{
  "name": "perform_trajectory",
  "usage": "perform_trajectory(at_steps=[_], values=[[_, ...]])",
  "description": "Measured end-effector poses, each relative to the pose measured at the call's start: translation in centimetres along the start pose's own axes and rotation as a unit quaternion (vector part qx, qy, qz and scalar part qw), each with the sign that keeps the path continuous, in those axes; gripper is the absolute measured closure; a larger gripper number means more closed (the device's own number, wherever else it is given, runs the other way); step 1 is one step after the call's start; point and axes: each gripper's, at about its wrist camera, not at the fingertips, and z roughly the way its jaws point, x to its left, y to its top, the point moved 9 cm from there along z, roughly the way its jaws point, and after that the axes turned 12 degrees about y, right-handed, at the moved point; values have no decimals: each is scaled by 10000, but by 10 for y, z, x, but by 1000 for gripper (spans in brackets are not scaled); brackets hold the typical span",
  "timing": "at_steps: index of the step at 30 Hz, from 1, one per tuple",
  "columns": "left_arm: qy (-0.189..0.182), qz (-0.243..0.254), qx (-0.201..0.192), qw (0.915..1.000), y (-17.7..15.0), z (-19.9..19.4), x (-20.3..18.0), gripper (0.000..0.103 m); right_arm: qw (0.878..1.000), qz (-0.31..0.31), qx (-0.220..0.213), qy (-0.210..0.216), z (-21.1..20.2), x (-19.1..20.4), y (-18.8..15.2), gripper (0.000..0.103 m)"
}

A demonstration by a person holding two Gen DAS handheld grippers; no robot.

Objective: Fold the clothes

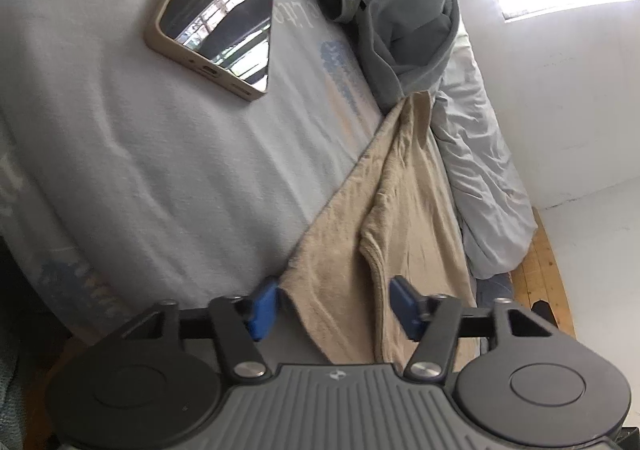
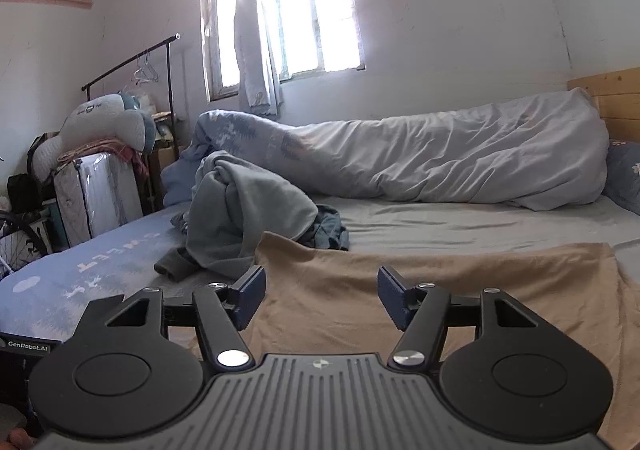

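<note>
The tan, soft-knit garment (image 1: 404, 209) lies spread on the bed, its cloth faintly napped and creased into long ridges, with a doubled-over hem forming a thick edge. In the left wrist view it runs from the lower centre of the frame up toward the middle right; the left tongs (image 1: 336, 308) straddle its near end, blue ribbed pads apart on either side of the cloth, not visibly pinching it. In the right wrist view the same garment (image 2: 460, 282) fills the lower half as a broad flat sheet, and the right tongs (image 2: 322, 298) stand released above it with nothing between the pads.

At its far tip sits a rumpled grey fleece pile (image 1: 400, 21). A glossy dark phone in a beige case (image 1: 220, 13) rests on the pale blue printed bedsheet (image 1: 140, 153), upper left. A crumpled grey duvet (image 2: 440, 153) lies along the white wall.
</note>
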Motion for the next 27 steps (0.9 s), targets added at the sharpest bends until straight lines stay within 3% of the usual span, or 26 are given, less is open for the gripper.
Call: perform_trajectory(at_steps=[2, 8, 13, 20, 24, 27], values=[[105, 57, -29, 9999, 0, -1, 1, 72, 10000, -44, 52, 23, 2, 2, -2, 38], [428, 163, -79, 9989, -1, -4, 5, 101, 9964, -793, 290, 114, 12, 25, -15, 33], [287, 195, -229, 9991, 1, -15, -3, 101, 9810, -1735, 761, 417, 23, 62, -42, 27], [-14, 127, -191, 9997, 2, -21, -10, 102, 9469, -2774, 1276, 1004, 24, 118, -83, 26], [-130, 112, -168, 9997, 3, -25, -12, 102, 9250, -3322, 1476, 1108, 26, 141, -106, 26], [-218, 114, -150, 9996, 3, -27, -15, 102, 9106, -3678, 1625, 958, 36, 150, -121, 26]])
